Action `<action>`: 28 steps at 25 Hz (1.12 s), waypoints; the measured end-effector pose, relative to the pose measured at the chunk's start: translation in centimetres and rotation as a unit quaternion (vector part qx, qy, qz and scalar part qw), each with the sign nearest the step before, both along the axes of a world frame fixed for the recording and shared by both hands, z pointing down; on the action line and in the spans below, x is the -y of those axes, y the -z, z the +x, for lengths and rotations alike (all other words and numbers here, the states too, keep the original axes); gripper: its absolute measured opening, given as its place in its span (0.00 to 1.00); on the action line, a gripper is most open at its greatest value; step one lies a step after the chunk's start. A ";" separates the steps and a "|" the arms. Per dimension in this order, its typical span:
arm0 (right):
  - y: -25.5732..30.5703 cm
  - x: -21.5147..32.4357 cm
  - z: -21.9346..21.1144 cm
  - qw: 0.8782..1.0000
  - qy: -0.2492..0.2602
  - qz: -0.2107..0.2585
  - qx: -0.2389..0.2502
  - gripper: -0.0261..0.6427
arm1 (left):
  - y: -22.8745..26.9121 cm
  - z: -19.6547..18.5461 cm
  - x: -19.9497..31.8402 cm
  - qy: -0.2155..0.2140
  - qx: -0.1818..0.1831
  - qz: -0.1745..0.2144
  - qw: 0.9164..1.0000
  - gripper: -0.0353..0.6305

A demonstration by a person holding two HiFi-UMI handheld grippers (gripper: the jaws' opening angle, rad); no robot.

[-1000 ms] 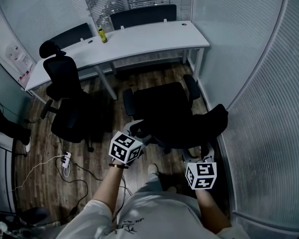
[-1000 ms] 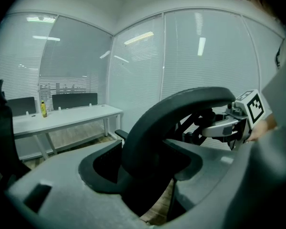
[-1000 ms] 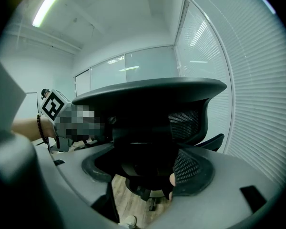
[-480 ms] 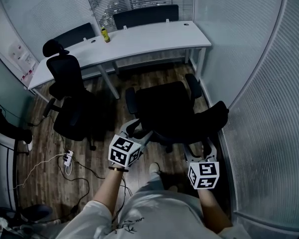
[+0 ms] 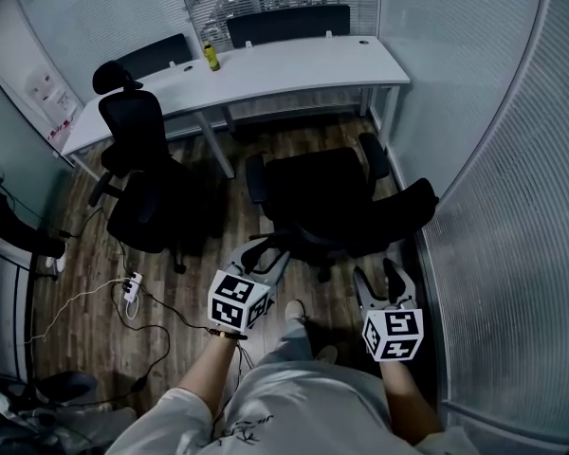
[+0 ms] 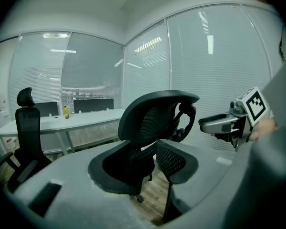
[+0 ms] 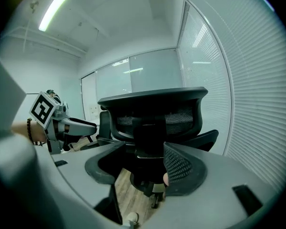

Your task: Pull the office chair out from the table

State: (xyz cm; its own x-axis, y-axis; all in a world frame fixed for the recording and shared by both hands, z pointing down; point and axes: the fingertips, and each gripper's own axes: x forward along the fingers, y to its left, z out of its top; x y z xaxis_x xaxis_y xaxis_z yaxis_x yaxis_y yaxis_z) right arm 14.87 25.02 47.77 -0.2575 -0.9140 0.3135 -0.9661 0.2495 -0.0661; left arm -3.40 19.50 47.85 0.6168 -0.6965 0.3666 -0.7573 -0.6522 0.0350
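The floor [image 5: 81, 254] of a small glass-walled office fills the head view; a long white counter [image 5: 294, 64] runs along the far side; the chair [image 5: 327, 197] stands right of centre, near the right wall, its seat turned toward the counter and its backrest toward the person; a strip of bare floor lies between seat and counter edge, so it is well apart from the counter and no longer tucked under it; a second chair [image 5: 137, 183] sits to the left, close by the counter's left end; the left gripper [image 5: 266, 252] is just near of the chair's left side, not touching it as far as the views show; its jaws are closing yet still apart, with nothing pressed between them, the chair showing only beyond the gap; the right gripper [image 5: 379, 287] hangs near the backrest's near edge, jaws spread wide and empty, the chair's back again only beyond them; a yellow bottle [image 5: 210, 57] stands on the counter's far left part; a power strip [image 5: 131, 289] lies on the floor at the left with its cables; judging from this, the pull looks done, with both grippers off the chair; what is left is at most to draw back, or one more tug if still more clearance is wanted.
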 end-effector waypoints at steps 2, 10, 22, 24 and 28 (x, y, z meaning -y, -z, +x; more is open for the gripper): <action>-0.2 -0.6 -0.2 1.000 0.001 0.000 0.001 0.29 | -0.1 -0.2 -1.2 0.014 -0.005 0.000 1.000 0.26; -0.5 -2.9 -2.8 0.999 0.044 -0.007 0.017 0.06 | -0.7 -0.2 -5.6 0.037 -0.013 -0.006 0.999 0.08; -0.4 -4.5 -6.7 0.995 0.092 -0.021 0.037 0.05 | -0.8 -1.0 -8.3 0.031 -0.026 -0.019 0.999 0.07; -0.3 -4.6 -7.4 0.995 0.094 -0.021 0.039 0.05 | -0.6 -1.7 -8.4 0.036 -0.028 -0.018 0.999 0.07; 0.0 -4.7 -9.2 0.994 0.097 -0.026 0.041 0.05 | -0.3 -2.9 -8.5 0.038 -0.029 -0.019 0.999 0.07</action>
State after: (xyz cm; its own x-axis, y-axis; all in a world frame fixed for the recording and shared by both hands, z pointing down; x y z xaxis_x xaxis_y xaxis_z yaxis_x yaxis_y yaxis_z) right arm 5.66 29.74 47.74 -0.4532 -0.8280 0.3301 -0.8914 0.4243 -0.1596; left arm -6.32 28.00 48.17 0.5837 -0.7281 0.3594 -0.8004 -0.5905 0.1034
